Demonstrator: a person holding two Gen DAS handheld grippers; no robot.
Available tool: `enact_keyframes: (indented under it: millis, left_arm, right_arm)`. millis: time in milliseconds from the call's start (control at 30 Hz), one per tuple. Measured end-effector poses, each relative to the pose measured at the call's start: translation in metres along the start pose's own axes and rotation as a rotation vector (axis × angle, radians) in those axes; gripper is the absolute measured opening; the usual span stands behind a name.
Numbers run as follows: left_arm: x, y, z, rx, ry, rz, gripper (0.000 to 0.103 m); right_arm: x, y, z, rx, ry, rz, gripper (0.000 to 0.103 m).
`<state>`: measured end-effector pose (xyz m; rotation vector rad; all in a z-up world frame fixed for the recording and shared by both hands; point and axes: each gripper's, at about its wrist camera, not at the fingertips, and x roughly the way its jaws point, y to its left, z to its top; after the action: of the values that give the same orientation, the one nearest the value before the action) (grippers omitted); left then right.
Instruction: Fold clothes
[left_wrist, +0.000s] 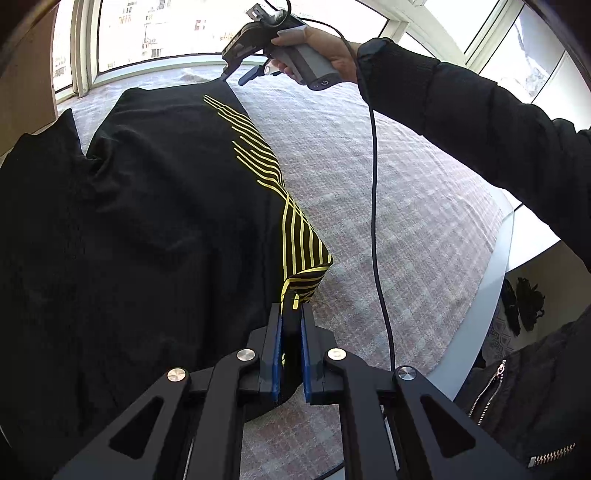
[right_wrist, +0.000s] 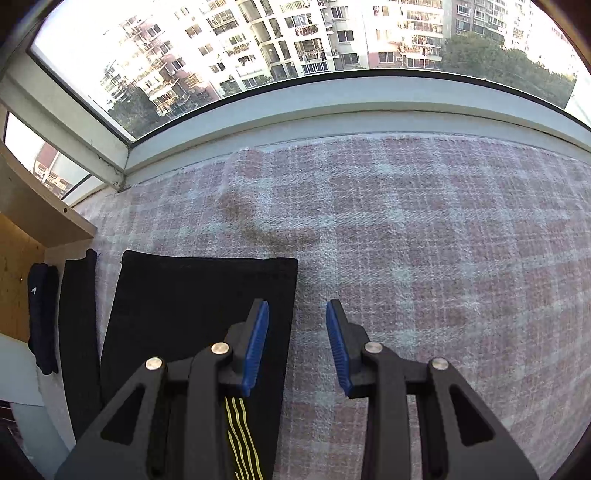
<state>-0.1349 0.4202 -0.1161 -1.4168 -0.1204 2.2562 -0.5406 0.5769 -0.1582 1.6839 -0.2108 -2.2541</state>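
I see the black shirt (left_wrist: 155, 206) spread across the plaid blanket (left_wrist: 388, 206), its knit matte and faintly ribbed, with thin yellow stripes (left_wrist: 258, 147) running along the folded edge. My left gripper (left_wrist: 291, 350) pinches that striped edge between its blue pads (left_wrist: 277, 362), the cloth bunched in the narrow gap. My right gripper (right_wrist: 297, 339) hangs over the shirt's far hem with its fingers spread apart and nothing between them; its left pad sits above the shirt (right_wrist: 199, 295), its right pad above bare blanket (right_wrist: 443, 240). The blanket is a coarse pink-and-grey woven check, slightly rumpled beyond the shirt. Beside the shirt, toward the wall, a narrow black strip of fabric (right_wrist: 79, 332) lies flat, and past it a wooden shelf unit (right_wrist: 18, 273) holds a dark rolled item (right_wrist: 42, 317). Beyond the shirt, a white window frame (right_wrist: 332, 99) curves around, with apartment blocks (right_wrist: 295, 37) outside.
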Motion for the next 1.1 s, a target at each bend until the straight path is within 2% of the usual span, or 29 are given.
enact_keyframes:
  millis: [100, 233, 267, 333, 433, 600, 633, 833, 1000, 1100]
  left_arm:
    - [-0.003, 0.002, 0.001, -0.003, -0.002, -0.007, 0.007]
    - [-0.007, 0.001, 0.001, 0.001, -0.01, -0.005, 0.007]
    - [-0.008, 0.002, 0.001, -0.002, -0.009, -0.009, 0.007]
    - [-0.012, 0.003, 0.001, -0.009, -0.02, -0.018, 0.007]
    - [-0.02, 0.007, -0.002, -0.022, -0.04, -0.032, 0.007]
    - [-0.042, 0.027, -0.012, -0.072, -0.09, -0.051, 0.007]
    - [-0.048, 0.033, -0.015, -0.087, -0.101, -0.053, 0.007]
    - [-0.098, 0.075, -0.043, -0.157, -0.185, -0.014, 0.007]
    - [-0.144, 0.124, -0.076, -0.22, -0.265, 0.006, 0.007]
    - [-0.163, 0.154, -0.102, -0.257, -0.278, 0.034, 0.007]
  right_arm:
    - [0.009, -0.001, 0.002, 0.022, 0.03, 0.015, 0.033]
    - [0.012, 0.003, 0.002, 0.018, 0.015, 0.035, 0.03]
    - [0.014, 0.005, 0.002, 0.009, 0.023, 0.036, 0.018]
    - [0.017, 0.008, 0.002, -0.011, 0.04, 0.035, 0.005]
    - [0.012, 0.007, 0.002, 0.003, 0.021, 0.071, 0.004]
    - [-0.011, 0.011, 0.007, 0.079, -0.031, 0.215, 0.003]
    - [-0.018, 0.018, 0.008, 0.073, -0.047, 0.221, 0.003]
    - [-0.058, 0.091, 0.015, -0.029, -0.129, 0.224, 0.002]
    - [-0.075, 0.177, 0.022, -0.097, -0.182, 0.244, 0.002]
    - [-0.065, 0.244, 0.026, -0.158, -0.179, 0.245, 0.002]
